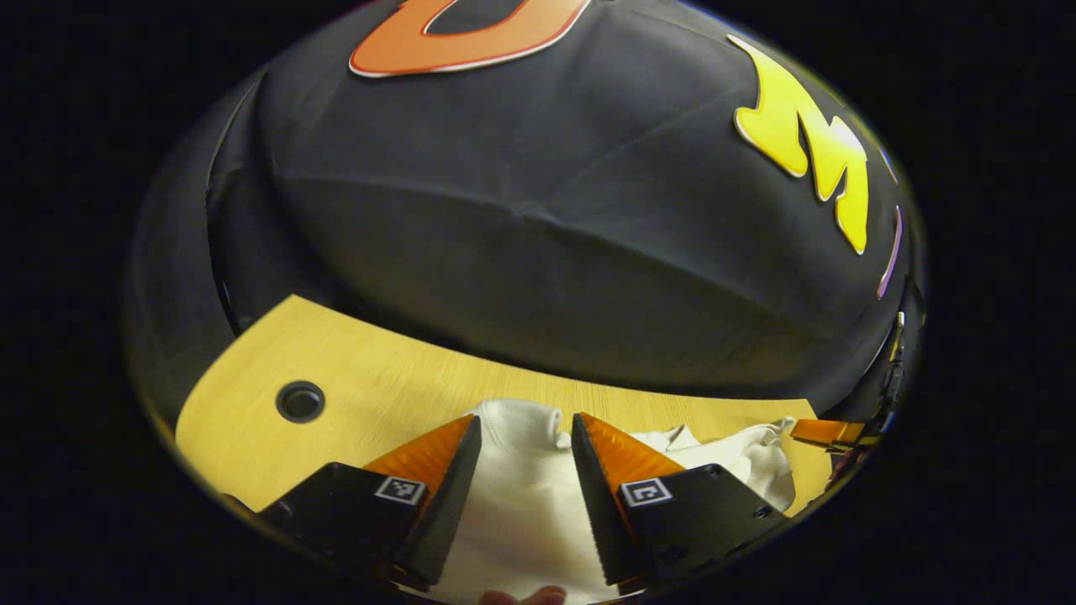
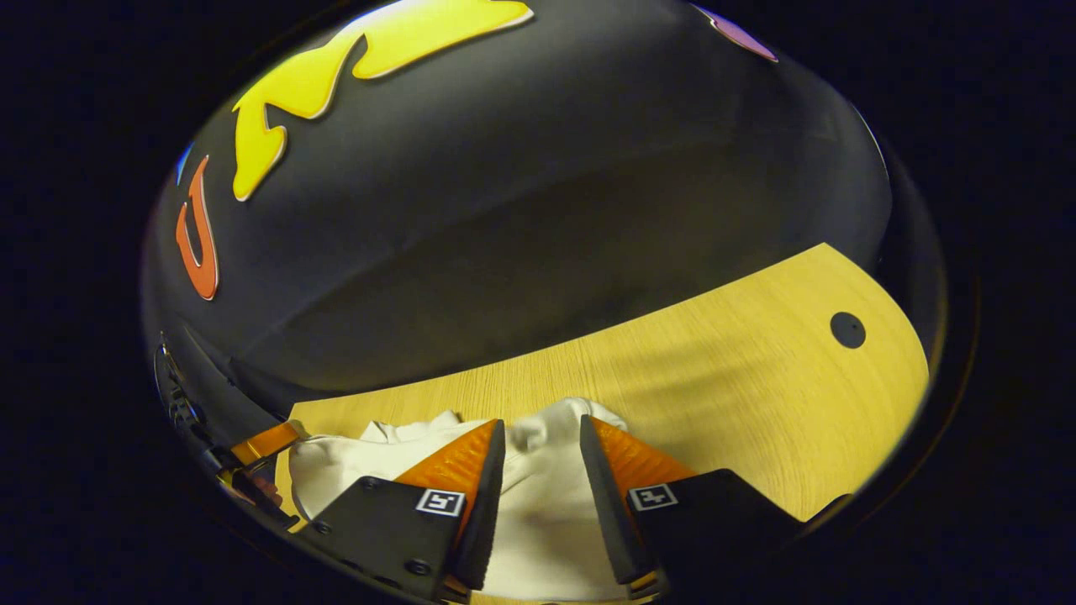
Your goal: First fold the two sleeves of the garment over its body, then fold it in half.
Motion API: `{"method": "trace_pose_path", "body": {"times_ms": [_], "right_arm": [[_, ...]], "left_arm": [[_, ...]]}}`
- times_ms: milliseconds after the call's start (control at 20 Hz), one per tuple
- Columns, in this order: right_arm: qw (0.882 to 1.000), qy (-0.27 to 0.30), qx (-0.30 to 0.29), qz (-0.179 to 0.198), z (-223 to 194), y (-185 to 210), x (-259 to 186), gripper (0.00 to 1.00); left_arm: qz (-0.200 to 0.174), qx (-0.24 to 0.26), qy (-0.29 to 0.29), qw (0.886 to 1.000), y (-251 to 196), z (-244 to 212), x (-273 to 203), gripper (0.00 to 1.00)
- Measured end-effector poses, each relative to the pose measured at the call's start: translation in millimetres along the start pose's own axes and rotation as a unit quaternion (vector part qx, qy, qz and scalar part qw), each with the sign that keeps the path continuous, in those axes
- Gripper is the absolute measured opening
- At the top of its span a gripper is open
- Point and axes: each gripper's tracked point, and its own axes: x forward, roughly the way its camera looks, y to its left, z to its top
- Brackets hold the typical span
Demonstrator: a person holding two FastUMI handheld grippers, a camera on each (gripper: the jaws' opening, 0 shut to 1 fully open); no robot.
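Black cloth wall (image 1: 538, 252) behind a light wooden table (image 2: 714, 370).

Bare table (image 2: 714, 370) beyond garment (image 2: 538, 504); booth wall (image 2: 546, 210) blocks far edge.

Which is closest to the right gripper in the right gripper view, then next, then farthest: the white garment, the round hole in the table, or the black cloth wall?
1. The white garment, right between the right gripper fingers.
2. The round hole in the wooden table, off to the right.
3. The black cloth wall, behind the table's far edge.
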Motion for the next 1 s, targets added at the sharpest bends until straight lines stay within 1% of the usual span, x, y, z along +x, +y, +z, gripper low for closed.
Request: {"method": "trace_pose_path", "body": {"times_ms": [50,100,200,250,300,350,400,500,550,600,650,700,850,900,1000], "right_arm": [[1.000,-0.010,-0.007,-0.006,3.3,-10.2,-7.6,0.63],[1.000,-0.016,-0.014,-0.010,8.2,-12.7,-20.9,0.66],[0.999,-0.035,-0.029,-0.010,17.7,2.3,-49.3,0.66],[0.997,-0.053,-0.047,-0.011,24.4,5.0,-71.0,0.72],[0.995,-0.072,-0.067,-0.013,33.1,11.9,-93.1,0.82],[0.992,-0.091,-0.087,-0.009,41.3,25.5,-115.5,0.84],[0.988,-0.115,-0.107,-0.007,52.5,38.4,-147.6,0.83],[0.978,-0.161,-0.130,0.002,72.1,66.0,-201.8,0.86],[0.971,-0.191,-0.142,0.008,82.7,81.5,-232.3,0.86],[0.962,-0.223,-0.158,0.018,92.7,99.2,-259.4,0.86],[0.952,-0.248,-0.175,0.026,100.5,114.8,-286.2,0.87],[0.944,-0.267,-0.191,0.033,99.3,126.2,-312.8,0.86],[0.935,-0.292,-0.194,0.062,90.1,152.5,-375.8,0.88],[0.932,-0.300,-0.196,0.060,87.4,151.7,-393.4,0.88],[0.923,-0.324,-0.202,0.047,78.2,144.9,-418.2,0.87]], "left_arm": [[0.012,0.010,-0.019,1.000,7.2,15.4,-8.0,0.90],[0.017,0.017,-0.029,0.999,7.6,27.2,-16.9,0.94],[0.028,0.025,-0.047,0.998,6.2,47.7,-48.4,0.95],[0.028,0.027,-0.067,0.997,3.8,62.7,-67.7,0.95],[0.011,0.024,-0.085,0.996,-5.5,77.8,-89.7,0.95],[-0.003,0.022,-0.108,0.994,-17.4,97.3,-118.0,0.95],[-0.003,0.031,-0.129,0.991,-25.2,116.5,-145.5,0.95],[0.009,0.067,-0.173,0.982,-40.3,144.7,-195.8,0.95],[0.014,0.085,-0.198,0.976,-48.9,157.8,-221.3,0.95],[0.014,0.096,-0.219,0.971,-59.7,170.7,-248.6,0.95],[0.009,0.099,-0.239,0.966,-68.9,178.8,-273.2,0.95],[0.006,0.101,-0.252,0.962,-81.6,182.2,-293.5,0.95],[-0.011,0.099,-0.281,0.955,-105.8,181.0,-355.7,0.95],[-0.017,0.097,-0.283,0.954,-113.2,175.4,-368.4,0.95],[-0.025,0.097,-0.272,0.957,-121.8,150.1,-386.2,0.95]]}}
